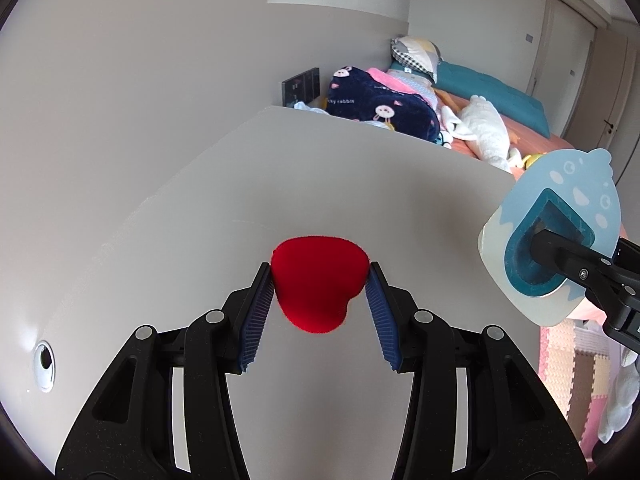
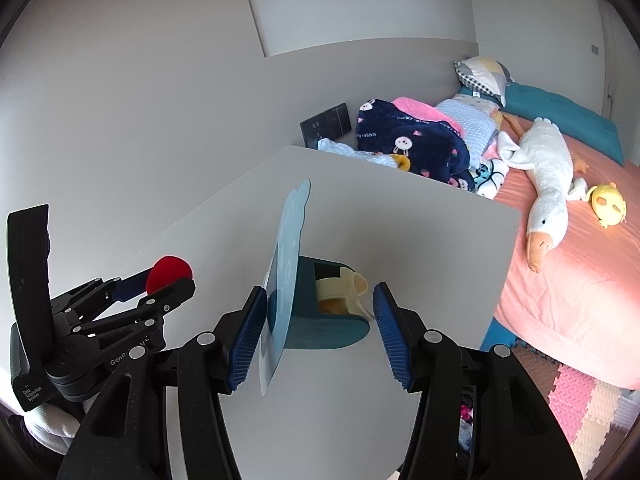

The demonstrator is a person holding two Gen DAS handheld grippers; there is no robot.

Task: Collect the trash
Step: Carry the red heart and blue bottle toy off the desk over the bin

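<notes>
My left tool [image 1: 320, 276] clamped on red heart box [image 1: 318, 282]; my right tool [image 2: 320, 300] grips teal tape dispenser [image 2: 320, 316] above counter [image 2: 400, 220].

White desk [image 2: 400, 240], pink bed [image 2: 568, 288], white goose plush [image 2: 548, 168], yellow toy [image 2: 608, 204], navy rabbit blanket [image 2: 412, 140], teal pillow [image 2: 560, 112]

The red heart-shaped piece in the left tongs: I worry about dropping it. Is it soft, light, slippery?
The red heart-shaped piece looks fuzzy and matte, so probably soft and not slippery against the ribbed pads. It hangs clear of the white surface, pinched only at its sides, so it is likely light. Its rounded flanks might let it twist or squeeze out if the left tongs loosen.
</notes>
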